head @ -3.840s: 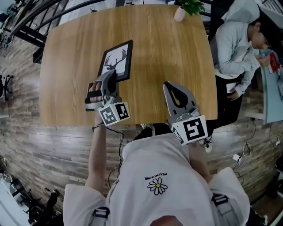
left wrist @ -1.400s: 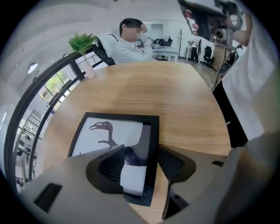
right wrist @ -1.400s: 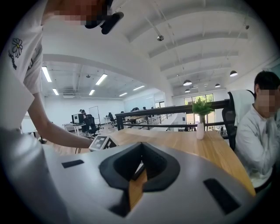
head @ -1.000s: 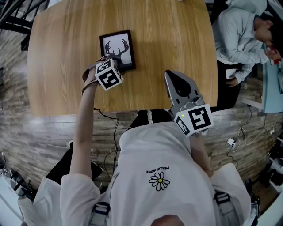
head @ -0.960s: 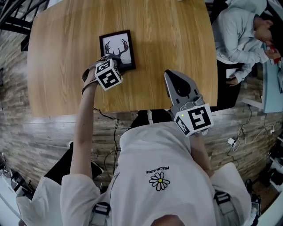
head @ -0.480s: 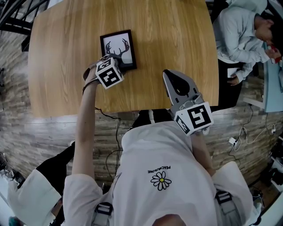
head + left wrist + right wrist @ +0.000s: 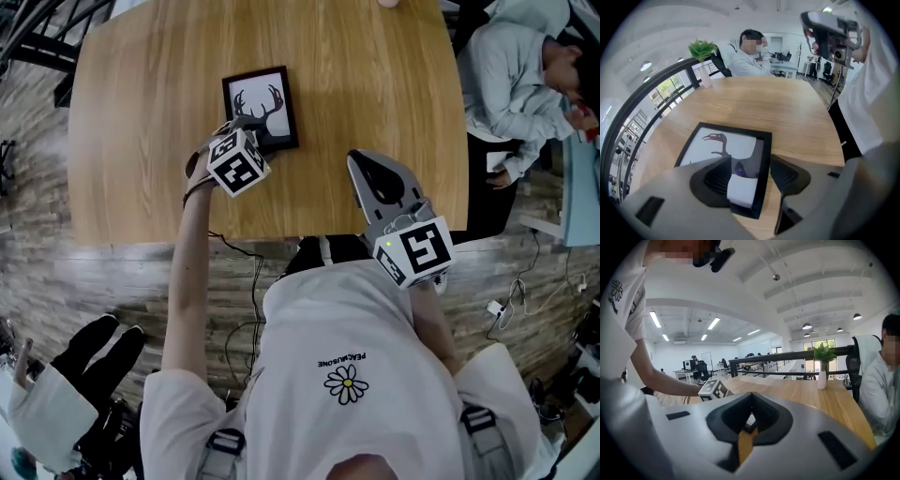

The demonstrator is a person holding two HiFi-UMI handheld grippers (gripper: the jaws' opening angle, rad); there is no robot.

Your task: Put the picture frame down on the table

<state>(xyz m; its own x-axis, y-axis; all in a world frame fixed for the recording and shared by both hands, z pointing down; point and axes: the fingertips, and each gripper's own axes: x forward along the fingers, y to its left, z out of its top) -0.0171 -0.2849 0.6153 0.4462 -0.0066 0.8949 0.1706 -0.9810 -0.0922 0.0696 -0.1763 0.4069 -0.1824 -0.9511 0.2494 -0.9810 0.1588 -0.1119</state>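
The black picture frame [image 7: 261,105] with a white deer-antler print lies flat on the wooden table [image 7: 375,84], left of centre. My left gripper [image 7: 246,134] hangs over the frame's near edge. In the left gripper view the frame [image 7: 723,145] lies below my left gripper [image 7: 750,161], whose jaws stand apart astride the right border without pinching it. My right gripper [image 7: 364,164] hovers over the table's front edge, to the right of the frame, shut and empty. The right gripper view shows the right gripper [image 7: 750,405] with its jaws together.
A person in a grey top [image 7: 516,84] sits at the table's right side. A small potted plant [image 7: 704,70] stands at the far edge. The table's front edge [image 7: 281,232] runs just in front of me. Wood floor surrounds the table.
Since 3.8 s ago the frame has gone from tilted in my left gripper to flat on the table. Over the last second little has moved. The right gripper has stayed put.
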